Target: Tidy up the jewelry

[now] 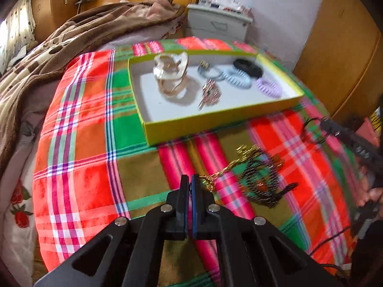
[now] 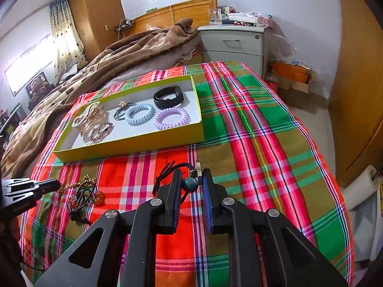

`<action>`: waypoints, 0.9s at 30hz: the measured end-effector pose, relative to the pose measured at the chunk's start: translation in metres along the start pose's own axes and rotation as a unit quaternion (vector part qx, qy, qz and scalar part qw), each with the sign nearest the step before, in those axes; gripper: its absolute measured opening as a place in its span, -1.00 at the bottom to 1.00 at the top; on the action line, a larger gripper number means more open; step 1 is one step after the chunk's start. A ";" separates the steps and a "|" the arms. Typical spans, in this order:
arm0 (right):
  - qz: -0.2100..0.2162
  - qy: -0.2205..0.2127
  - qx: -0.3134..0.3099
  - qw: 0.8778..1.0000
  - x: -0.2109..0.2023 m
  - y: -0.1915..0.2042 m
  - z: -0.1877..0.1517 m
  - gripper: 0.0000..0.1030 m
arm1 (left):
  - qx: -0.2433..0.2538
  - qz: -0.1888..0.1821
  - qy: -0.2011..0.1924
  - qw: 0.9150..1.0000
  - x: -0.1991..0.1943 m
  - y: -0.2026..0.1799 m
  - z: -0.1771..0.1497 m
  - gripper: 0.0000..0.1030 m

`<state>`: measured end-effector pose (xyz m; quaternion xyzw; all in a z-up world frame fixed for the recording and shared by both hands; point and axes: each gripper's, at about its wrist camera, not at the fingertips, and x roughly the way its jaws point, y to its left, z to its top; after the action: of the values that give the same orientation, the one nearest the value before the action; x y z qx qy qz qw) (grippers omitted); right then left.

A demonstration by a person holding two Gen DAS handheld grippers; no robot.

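The left hand-held gripper [image 1: 189, 179] has its jaws pressed together, pinching a thin gold chain [image 1: 223, 171] that trails toward 2 o'clock into a tangle of dark beaded necklaces [image 1: 259, 181] on the plaid cloth [image 1: 83, 131] covering the bed. Only the right wrist view shows what the right hand-held gripper [image 2: 192, 174] clamps: a round teal bead [image 2: 190, 183] on a black cord bracelet [image 2: 167, 169], its loops spilling toward 10 o'clock. That view also shows the left tool at 9 o'clock beside the bead pile, with orange stones [image 2: 99, 197] the left view blurs. Farther out at 11 o'clock lies a shallow yellow-green box [image 2: 134, 146] with a white floor, holding a translucent claw clip [image 2: 87, 117], a pink beaded piece [image 2: 100, 131], blue [image 2: 139, 114] and lilac [image 2: 171, 117] coiled hair ties, and a black band [image 2: 168, 96].
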<state>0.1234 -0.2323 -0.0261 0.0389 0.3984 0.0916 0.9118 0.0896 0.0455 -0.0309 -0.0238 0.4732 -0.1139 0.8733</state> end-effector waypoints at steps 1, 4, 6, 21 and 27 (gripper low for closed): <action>0.000 0.000 0.000 1.000 0.000 0.000 0.000 -0.66 | -0.007 -0.005 -0.006 1.000 -0.003 0.001 0.001 -0.97; 0.000 -0.001 0.001 1.000 -0.001 0.001 0.000 -0.66 | -0.018 -0.015 -0.026 0.999 -0.013 0.004 0.005 -0.99; 0.000 0.000 0.001 1.000 0.000 0.000 0.000 -0.66 | -0.022 -0.024 -0.033 0.999 -0.017 0.004 0.009 -0.99; 0.004 0.001 0.000 1.000 -0.001 0.000 -0.003 -0.66 | 0.056 0.018 0.004 0.998 -0.005 0.003 -0.007 -0.18; -0.002 0.002 0.000 1.000 -0.001 0.000 -0.002 -0.66 | 0.112 0.025 0.011 0.993 0.007 -0.006 -0.005 -0.14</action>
<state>0.1215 -0.2320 -0.0267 0.0384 0.4007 0.0900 0.9110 0.0876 0.0383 -0.0384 0.0875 0.4671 -0.1448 0.8679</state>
